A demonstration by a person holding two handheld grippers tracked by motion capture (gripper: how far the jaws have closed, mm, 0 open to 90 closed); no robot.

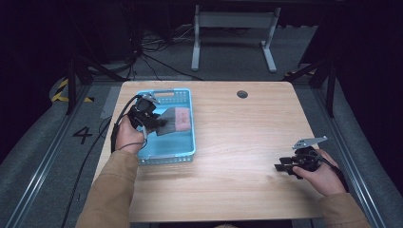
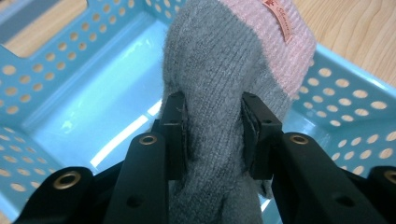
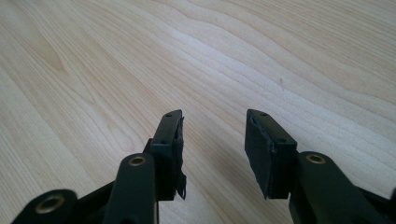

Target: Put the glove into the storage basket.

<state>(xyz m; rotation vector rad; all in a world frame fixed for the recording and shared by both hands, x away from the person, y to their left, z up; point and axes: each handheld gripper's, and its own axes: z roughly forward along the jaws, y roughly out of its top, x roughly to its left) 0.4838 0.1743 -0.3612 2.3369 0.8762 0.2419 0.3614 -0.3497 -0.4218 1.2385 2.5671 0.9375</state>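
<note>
A grey knitted sock with a pink cuff (image 2: 219,60) hangs over the light blue perforated basket (image 2: 70,60), and my left gripper (image 2: 212,135) is shut on its grey part. In the high view the sock (image 1: 175,120) stretches right from the left gripper (image 1: 159,124) inside the basket (image 1: 187,154) at the table's left. My right gripper (image 1: 281,166) rests low over the wood near the right front edge. Its jaws stand open with nothing between them (image 3: 212,149), bare wood beyond.
The wooden table (image 1: 237,142) has a round grommet hole (image 1: 242,94) at the back. Dark floor with cables and a white desk frame (image 1: 233,28) lie beyond the far edge. A small tag (image 2: 279,18) is sewn on the sock's pink cuff.
</note>
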